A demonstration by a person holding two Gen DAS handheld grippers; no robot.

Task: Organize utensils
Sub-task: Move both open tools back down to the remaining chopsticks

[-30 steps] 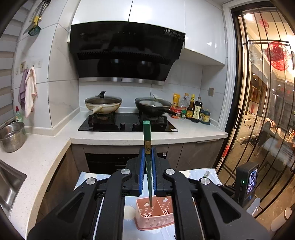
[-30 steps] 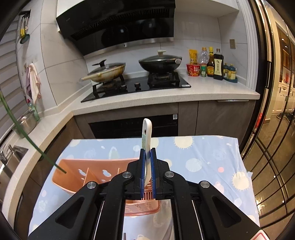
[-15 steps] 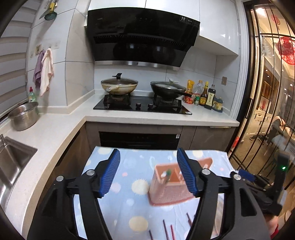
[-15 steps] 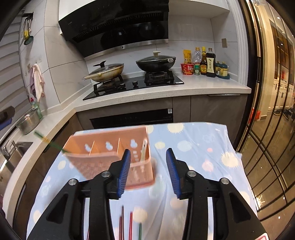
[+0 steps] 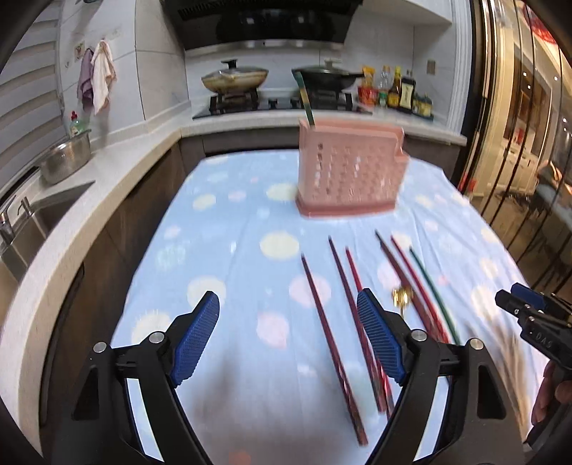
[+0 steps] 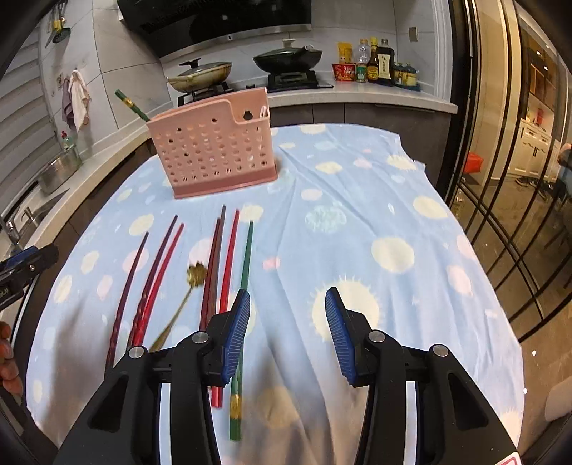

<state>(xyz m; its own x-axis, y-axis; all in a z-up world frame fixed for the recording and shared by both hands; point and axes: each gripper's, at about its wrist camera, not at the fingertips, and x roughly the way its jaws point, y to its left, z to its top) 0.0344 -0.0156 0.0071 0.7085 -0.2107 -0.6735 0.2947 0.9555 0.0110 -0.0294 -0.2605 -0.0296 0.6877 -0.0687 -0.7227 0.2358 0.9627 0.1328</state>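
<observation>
Kitchen, dotted cloth (image 6: 357, 186), chopsticks (image 6: 228, 257) nr pink caddy (image 6: 211, 150)

home kitchen: gas stove (image 6: 250, 86), range hood (image 6: 214, 21), sink (image 5: 39, 218)

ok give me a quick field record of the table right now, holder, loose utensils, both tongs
surface: blue spotted cloth
holder: pink perforated caddy, upright at the far side of the cloth
in holder: green chopstick leaning out at one end; white utensil at the other
loose utensils: red and dark chopsticks, one green chopstick, small gold spoon, all flat on the cloth
left tongs: open, empty, jaws just opened wider
right tongs: open, empty
</observation>
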